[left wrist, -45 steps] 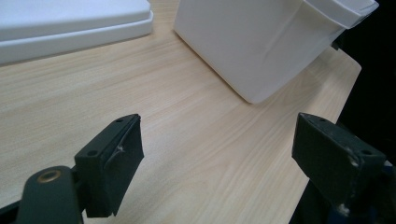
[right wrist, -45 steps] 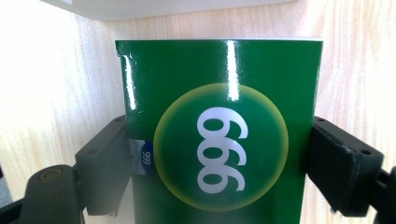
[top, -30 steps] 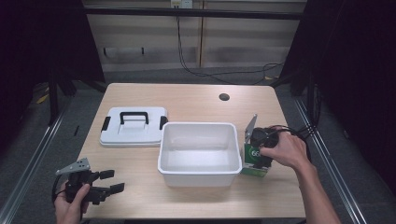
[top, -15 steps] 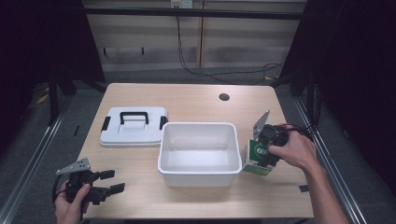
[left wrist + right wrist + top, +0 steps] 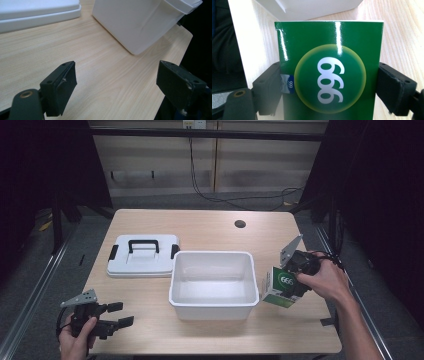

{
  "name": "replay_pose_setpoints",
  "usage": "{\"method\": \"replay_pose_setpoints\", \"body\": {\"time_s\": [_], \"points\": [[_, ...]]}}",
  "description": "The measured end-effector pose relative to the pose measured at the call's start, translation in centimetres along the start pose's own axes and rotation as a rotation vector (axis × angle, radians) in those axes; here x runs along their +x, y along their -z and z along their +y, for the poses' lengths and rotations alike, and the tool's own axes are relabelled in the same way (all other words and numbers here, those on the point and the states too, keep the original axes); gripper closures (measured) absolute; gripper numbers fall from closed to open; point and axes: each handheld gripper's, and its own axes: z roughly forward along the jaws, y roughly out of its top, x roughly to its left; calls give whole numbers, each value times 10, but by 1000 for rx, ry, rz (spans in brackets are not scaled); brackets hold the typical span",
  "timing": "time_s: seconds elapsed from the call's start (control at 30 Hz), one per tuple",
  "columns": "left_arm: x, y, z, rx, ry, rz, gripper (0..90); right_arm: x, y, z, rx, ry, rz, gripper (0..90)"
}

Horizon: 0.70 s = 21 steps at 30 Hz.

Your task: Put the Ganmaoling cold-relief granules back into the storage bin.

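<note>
A green and white box marked 999 is tilted just right of the white tub, held a little off the table. My right gripper is shut on it, one jaw against each side. In the right gripper view both black jaws press the box's edges. My left gripper stands open near the table's front left corner, nothing between its fingers. The tub's wall lies ahead of it in the left gripper view.
A white lid with a black handle lies flat to the left of the tub. A dark round hole sits in the tabletop at the back right. The table's right edge runs close behind my right hand.
My right gripper has lifted and tilted the green box beside the tub, shifting slightly right. The left gripper has stayed in place.
</note>
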Motion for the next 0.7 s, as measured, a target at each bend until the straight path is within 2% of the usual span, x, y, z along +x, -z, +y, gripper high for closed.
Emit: {"method": "replay_pose_setpoints", "body": {"time_s": [0.53, 0.7], "points": [[0, 1, 0, 1, -3, 0, 165, 4, 28, -6, -66, -30, -14, 162], [0, 0, 0, -1, -1, 0, 164, 7, 36, -2, -72, -37, -30, 162]]}}
